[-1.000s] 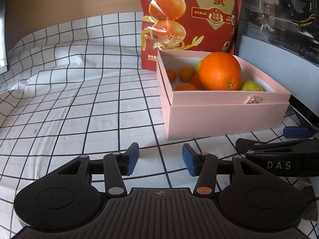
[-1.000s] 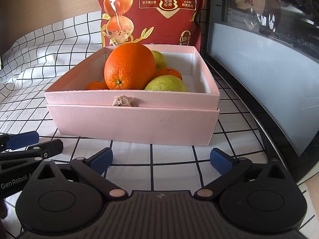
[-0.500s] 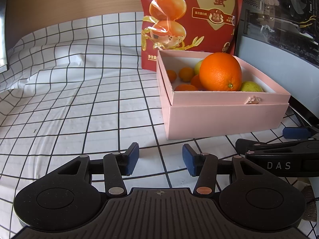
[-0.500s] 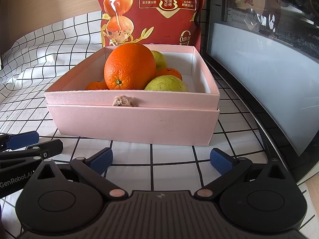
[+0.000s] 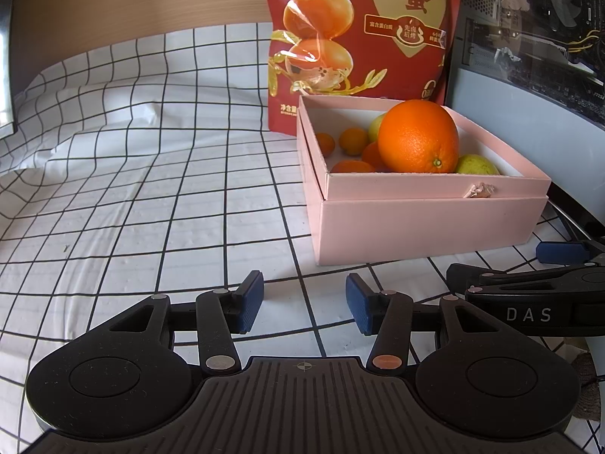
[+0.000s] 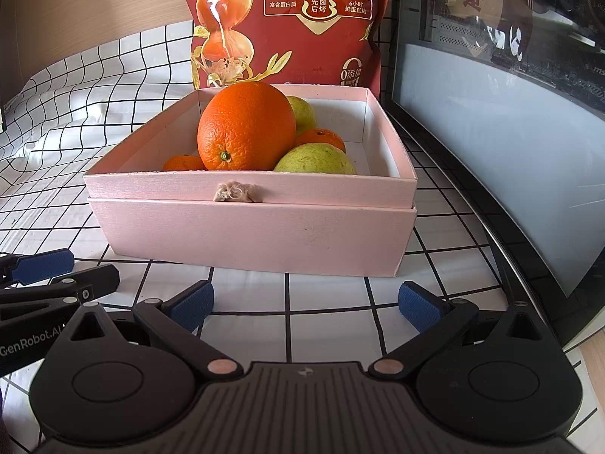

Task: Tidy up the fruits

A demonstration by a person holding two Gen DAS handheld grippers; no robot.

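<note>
A pink box (image 5: pixel 427 223) (image 6: pixel 253 234) stands on the checked cloth and holds a big orange (image 5: pixel 418 137) (image 6: pixel 245 126), green pears (image 6: pixel 315 159) (image 5: pixel 476 164) and several small tangerines (image 5: pixel 353 138) (image 6: pixel 184 162). My left gripper (image 5: pixel 304 302) is open and empty, low over the cloth, in front and to the left of the box. My right gripper (image 6: pixel 306 304) is open wider, also empty, just before the box's front wall. Each gripper shows at the edge of the other's view.
A tall red snack bag (image 5: pixel 363 38) (image 6: pixel 287 22) stands right behind the box. A computer case with a glass side (image 6: pixel 503 87) (image 5: pixel 529 56) runs along the right. The black-and-white checked cloth (image 5: pixel 151 189) stretches out to the left, with a wooden wall behind it.
</note>
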